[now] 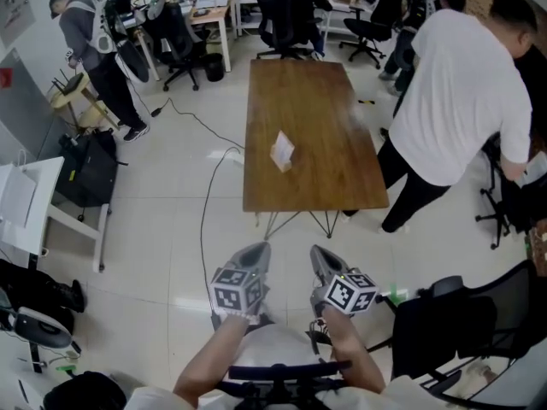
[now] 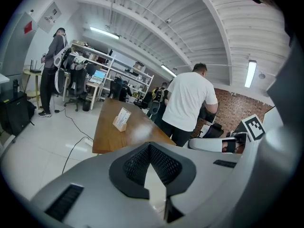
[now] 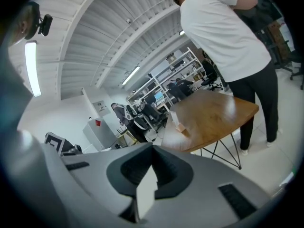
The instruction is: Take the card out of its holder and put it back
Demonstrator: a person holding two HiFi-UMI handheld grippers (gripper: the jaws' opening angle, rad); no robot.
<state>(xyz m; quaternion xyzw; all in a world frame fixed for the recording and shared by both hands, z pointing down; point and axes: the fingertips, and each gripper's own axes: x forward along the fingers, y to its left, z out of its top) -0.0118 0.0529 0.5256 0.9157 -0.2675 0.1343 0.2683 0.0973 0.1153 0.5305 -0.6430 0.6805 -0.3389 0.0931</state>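
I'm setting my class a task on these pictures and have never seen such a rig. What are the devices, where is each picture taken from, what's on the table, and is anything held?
There is no robot. A person holds a two-jaw tool in each hand: the left gripper and the right gripper. One picture comes from a camera on the person's head, looking down. The other two come from cameras riding on each gripper, looking along its jaws. Ahead, a table bears a white card upright in a holder. Both pairs of jaws are shut and hold nothing.
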